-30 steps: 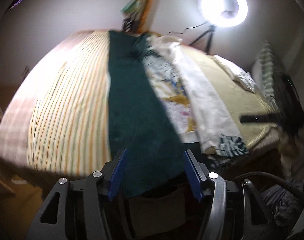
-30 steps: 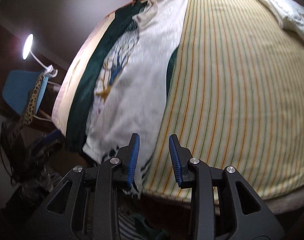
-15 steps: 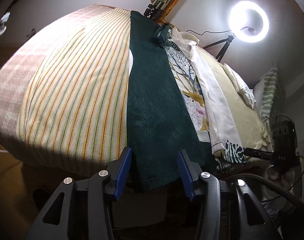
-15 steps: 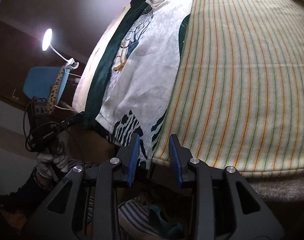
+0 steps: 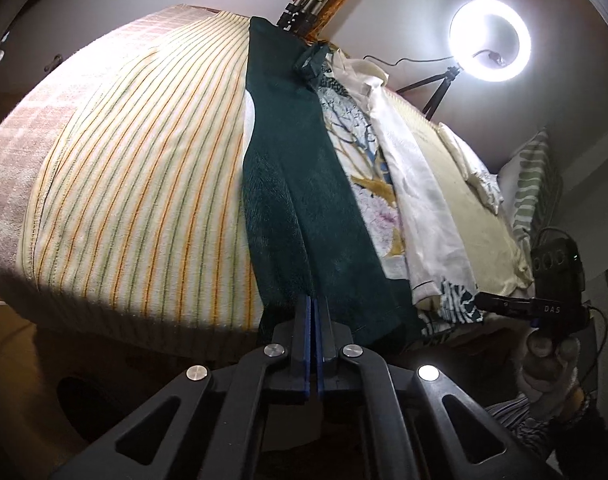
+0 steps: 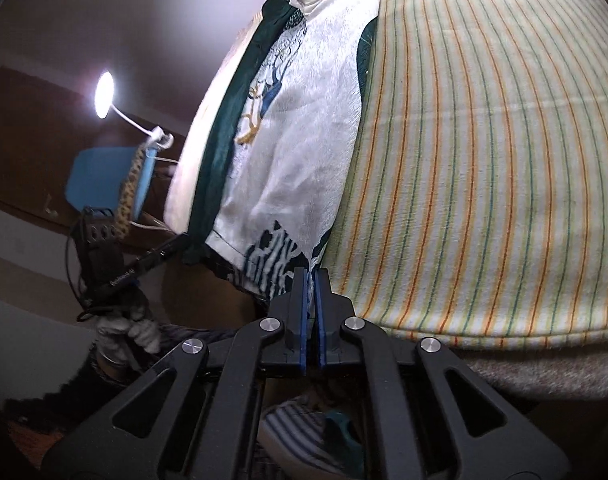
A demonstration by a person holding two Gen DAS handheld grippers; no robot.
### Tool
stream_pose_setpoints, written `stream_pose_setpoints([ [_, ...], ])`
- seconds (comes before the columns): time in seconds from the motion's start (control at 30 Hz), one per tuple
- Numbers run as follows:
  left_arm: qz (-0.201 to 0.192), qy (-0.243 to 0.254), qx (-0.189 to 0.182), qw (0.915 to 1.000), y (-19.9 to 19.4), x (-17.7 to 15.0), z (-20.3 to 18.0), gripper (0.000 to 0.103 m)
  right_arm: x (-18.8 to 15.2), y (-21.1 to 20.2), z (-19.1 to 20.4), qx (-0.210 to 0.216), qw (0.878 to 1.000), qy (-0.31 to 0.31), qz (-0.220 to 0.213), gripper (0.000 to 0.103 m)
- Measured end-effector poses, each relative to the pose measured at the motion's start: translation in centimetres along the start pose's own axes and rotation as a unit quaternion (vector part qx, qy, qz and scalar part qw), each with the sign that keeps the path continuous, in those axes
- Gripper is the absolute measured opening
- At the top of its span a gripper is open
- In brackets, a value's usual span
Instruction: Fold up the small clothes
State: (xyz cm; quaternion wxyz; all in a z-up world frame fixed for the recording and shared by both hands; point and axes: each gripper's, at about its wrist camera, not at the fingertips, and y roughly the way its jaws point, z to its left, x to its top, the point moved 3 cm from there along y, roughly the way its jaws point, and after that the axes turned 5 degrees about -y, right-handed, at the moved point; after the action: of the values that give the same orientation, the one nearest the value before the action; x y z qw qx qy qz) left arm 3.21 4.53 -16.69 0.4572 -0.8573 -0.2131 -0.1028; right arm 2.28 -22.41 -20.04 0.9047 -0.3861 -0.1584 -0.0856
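Observation:
A long garment lies lengthwise on the striped bedspread [image 5: 136, 184]. Its left part is dark green cloth [image 5: 296, 200] and its right part is white printed cloth [image 5: 416, 184]. My left gripper [image 5: 313, 300] is at the bed's near edge, its jaws closing onto the green hem, blue pads together with cloth pinched between them. My right gripper [image 6: 311, 276] has its jaws closing onto the black-and-white patterned hem corner [image 6: 280, 256] of the white cloth [image 6: 304, 128]. The green strip [image 6: 224, 128] runs along the far side. Each wrist view shows the other gripper at the hem.
A ring light [image 5: 490, 40] on a tripod stands behind the bed. A crumpled white cloth [image 5: 476, 176] and a striped pillow [image 5: 532, 184] lie at the right. A desk lamp [image 6: 104, 94] and a blue chair [image 6: 100, 180] stand left of the bed.
Both grippers went from open to shut on the near hem. The left one closed on the green cloth, the right one dropped to the bed edge and closed on the patterned corner.

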Motion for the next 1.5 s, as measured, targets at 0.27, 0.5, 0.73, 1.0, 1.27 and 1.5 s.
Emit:
stream_pose_setpoints([
  [0.27,-0.005,0.003,-0.016,0.9998,-0.5,1.1,-1.2,0.000,0.9,-0.4,0.9,-0.004,1.000,-0.004,-0.020,0.004],
  [0.5,0.020,-0.009,-0.003,0.9998,0.3,0.0,-0.1,0.044,0.3,0.2,1.1,-0.021,0.999,-0.023,0.006,0.042],
  [0.73,0.028,-0.047,-0.001,0.9985,-0.3,-1.1,1.6,0.040,-0.1,0.1,0.3,-0.003,1.000,-0.010,0.006,0.042],
  [1.0,0.044,-0.119,-0.018,0.9917,-0.3,-1.8,4.2,0.044,-0.5,-0.3,-0.2,0.014,1.000,-0.001,0.016,0.042],
  [1.27,0.047,-0.144,-0.043,0.9875,-0.1,-1.2,4.6,0.038,-0.5,-0.6,-0.5,0.022,1.000,0.008,0.020,0.042],
  [1.5,0.046,-0.122,-0.051,0.9901,0.5,-0.8,2.8,0.001,-0.4,-0.1,0.0,0.015,1.000,0.001,0.020,0.032],
])
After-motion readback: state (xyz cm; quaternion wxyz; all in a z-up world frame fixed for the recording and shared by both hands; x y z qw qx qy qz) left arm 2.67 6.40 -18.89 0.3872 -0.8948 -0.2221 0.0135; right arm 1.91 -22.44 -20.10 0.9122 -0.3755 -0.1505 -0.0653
